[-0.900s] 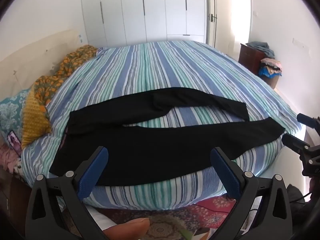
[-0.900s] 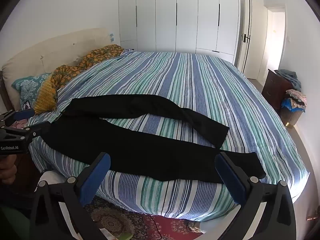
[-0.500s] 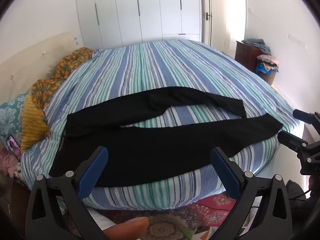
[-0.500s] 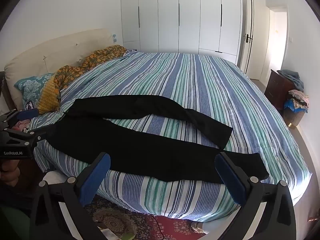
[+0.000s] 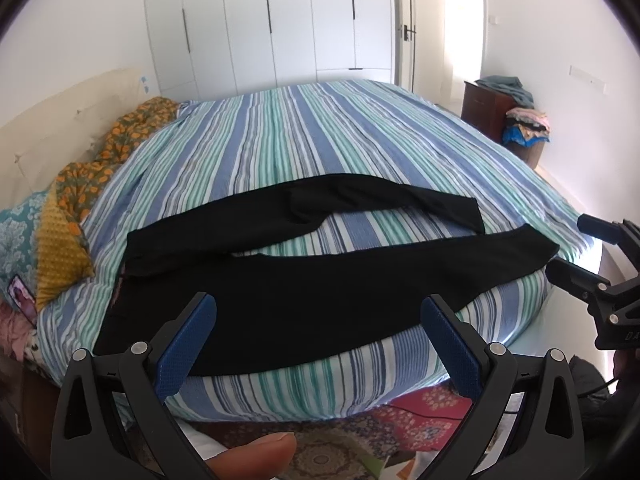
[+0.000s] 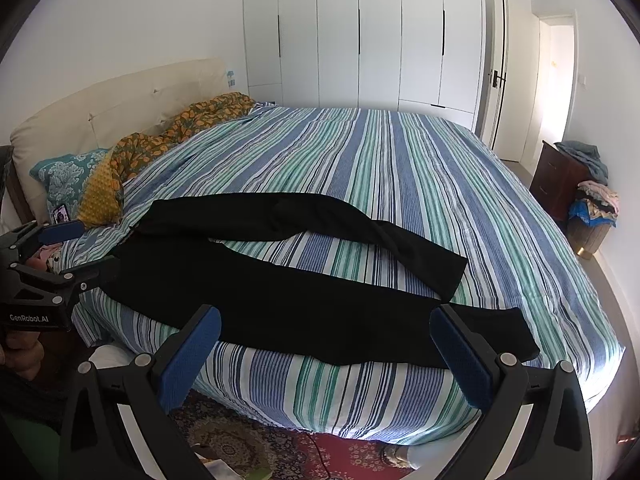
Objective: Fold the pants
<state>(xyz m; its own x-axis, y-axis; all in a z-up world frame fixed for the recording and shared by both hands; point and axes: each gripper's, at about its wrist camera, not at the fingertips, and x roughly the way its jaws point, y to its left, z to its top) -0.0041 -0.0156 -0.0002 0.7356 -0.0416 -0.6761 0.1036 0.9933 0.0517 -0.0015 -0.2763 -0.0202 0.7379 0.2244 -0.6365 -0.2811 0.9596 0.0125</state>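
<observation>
Black pants point(image 5: 304, 292) lie spread flat on the striped bed point(image 5: 304, 140), waist at the left, the two legs splayed apart toward the right; the near leg runs along the bed's front edge. They also show in the right wrist view point(image 6: 304, 280). My left gripper point(image 5: 318, 348) is open and empty, held in front of the bed near the waist end. My right gripper point(image 6: 326, 354) is open and empty, in front of the near leg's cuff end. Each gripper shows at the edge of the other's view, the right one point(image 5: 588, 256) and the left one point(image 6: 60, 248).
An orange patterned blanket point(image 6: 168, 140) and a teal pillow point(image 6: 60, 176) lie by the cream headboard point(image 6: 120, 100). A phone point(image 6: 60, 213) rests near the pillow. A dark cabinet with piled clothes point(image 6: 576, 176) stands at the right wall. A patterned rug point(image 6: 280, 448) lies below the bed's edge.
Both views have drifted slightly; the pants lie as before and both grippers stay open.
</observation>
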